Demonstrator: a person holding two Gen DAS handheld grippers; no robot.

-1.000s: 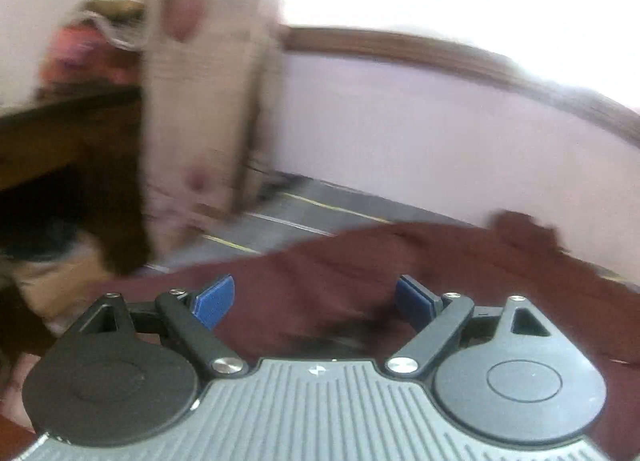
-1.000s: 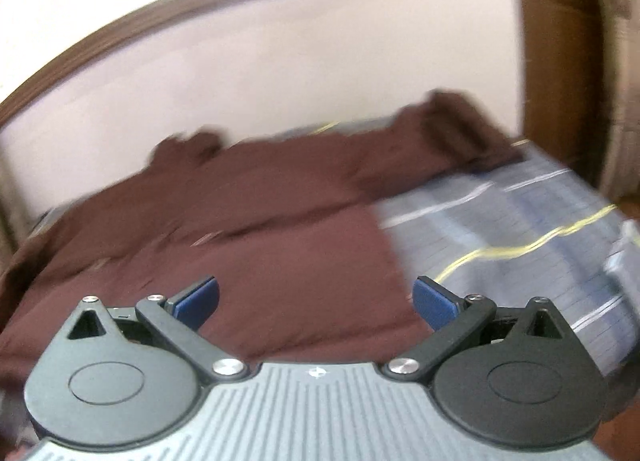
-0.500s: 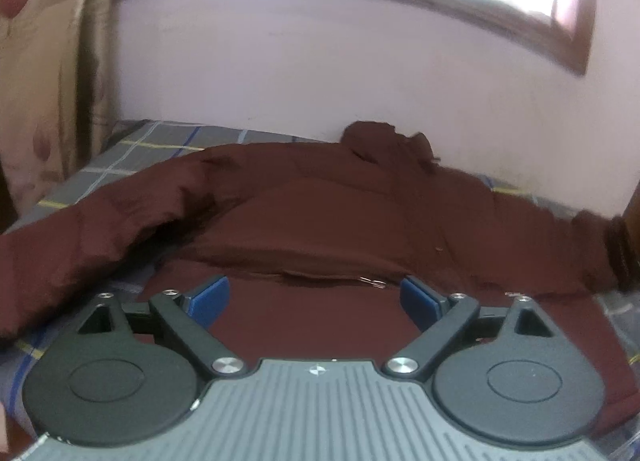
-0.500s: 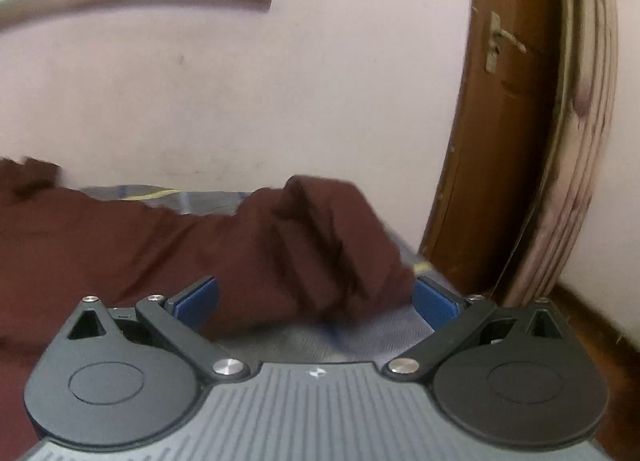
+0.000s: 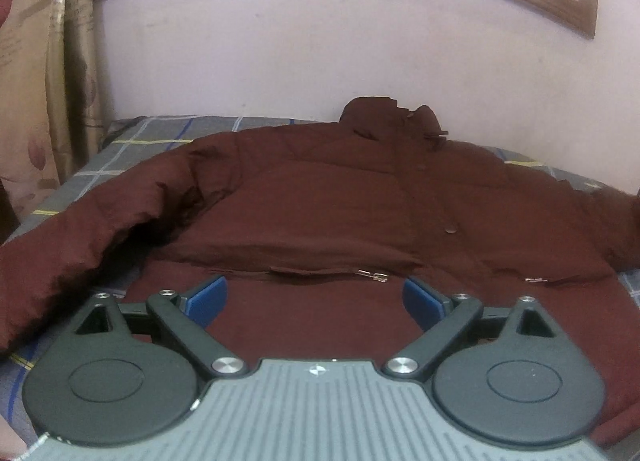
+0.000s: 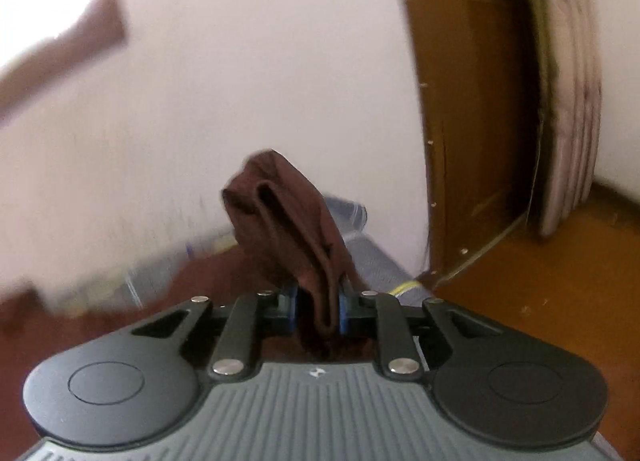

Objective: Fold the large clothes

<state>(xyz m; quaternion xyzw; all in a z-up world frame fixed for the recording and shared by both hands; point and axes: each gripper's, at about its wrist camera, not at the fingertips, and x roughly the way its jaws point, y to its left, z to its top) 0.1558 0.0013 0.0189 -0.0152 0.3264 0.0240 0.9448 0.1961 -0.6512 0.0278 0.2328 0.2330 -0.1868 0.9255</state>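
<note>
Half a second ago: right gripper [image 6: 318, 307] wide open, hovering over the end of the jacket's sleeve near the door. Now: fingers just closed, clenched on a folded wad of dark red cloth, evidently the sleeve end [image 6: 286, 221], which sticks up between the blue pads and stands above the bed. Blur across the wall and window frame in the right wrist view, so probably mid-swing.

Left gripper [image 5: 316, 297] released, its fingers [image 5: 206, 297] having spread a little wider over the last second, nothing between them. Poised low over the hem of the jacket [image 5: 340, 201], whether touching the cloth or just above it cannot be told. View much the same as half a second ago, after a big swing round from the curtain side a second back.

Jacket lying spread out, front up, on the checked bed cover [image 5: 132, 145], collar [image 5: 392, 117] toward the wall under the window, one sleeve stretched out toward the curtain [image 5: 44, 81], the other running off the right edge of the left wrist view. Two zip pulls visible along the pocket line near the hem.

Meaning for the task: first real hold on the garment taken, at the door-side sleeve. Likely next, that sleeve carried across the chest to start the fold, with the left side free to pin the body or take the opposite sleeve. Body of the jacket not yet folded at all. Padded cloth, so likely to spring back unless pressed flat.
</note>
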